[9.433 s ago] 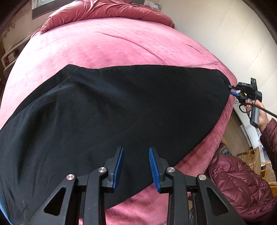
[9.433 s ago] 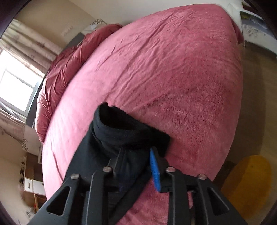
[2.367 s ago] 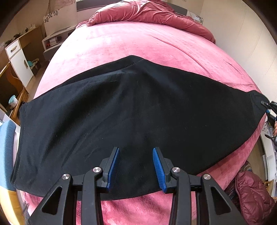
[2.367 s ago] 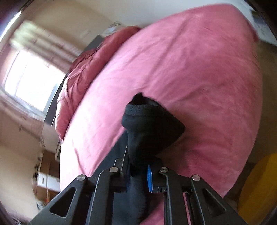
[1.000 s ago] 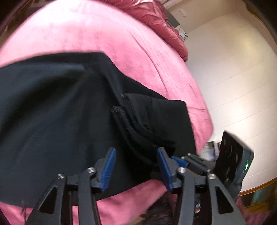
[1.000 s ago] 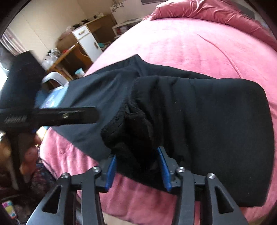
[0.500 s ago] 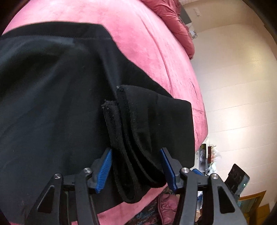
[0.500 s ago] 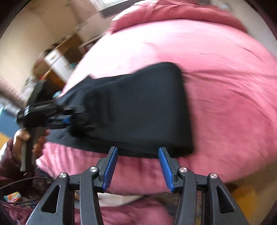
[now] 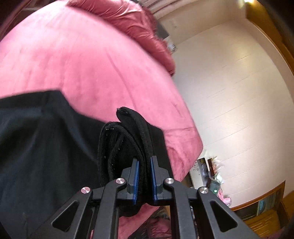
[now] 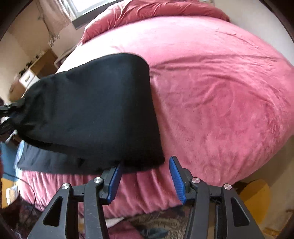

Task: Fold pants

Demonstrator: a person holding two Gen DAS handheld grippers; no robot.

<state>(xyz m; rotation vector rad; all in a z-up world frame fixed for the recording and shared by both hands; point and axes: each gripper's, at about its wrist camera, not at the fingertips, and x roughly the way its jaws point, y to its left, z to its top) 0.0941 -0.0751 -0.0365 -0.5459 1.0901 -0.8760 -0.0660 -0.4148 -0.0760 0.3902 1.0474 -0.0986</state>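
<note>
The black pants [image 10: 91,110] lie folded over on the pink bed [image 10: 220,92], near its front edge, with the doubled part forming a thick dark slab whose rounded fold faces the middle of the bed and whose lower layer hangs a little over the edge of the mattress. The left tongs [image 9: 143,178] are clamped on the pants: their 2 blue-padded fingers [image 9: 135,177] stand close together with the stacked, ribbed hems squeezed between them, and several layers of cloth edge stand up just beyond the pads. In the right wrist view that same pinched end shows at the far left of the cloth, where it bunches into a narrow point against the left tongs, only partly visible at the frame edge. The right tongs [image 10: 145,177] are spread wide apart and hold nothing; they sit just in front of the near edge of the folded slab, the left blue pad [image 10: 114,182] almost under the cloth's rim and the right one [image 10: 176,180] over bare pink cover. A rumpled red duvet [image 10: 156,9] lies bunched at the head of the bed. Beyond the bed on the left stands a wooden cabinet with a white drawer [image 10: 27,79], and a yellow round object [image 10: 255,200] sits on the floor at the lower right.
</note>
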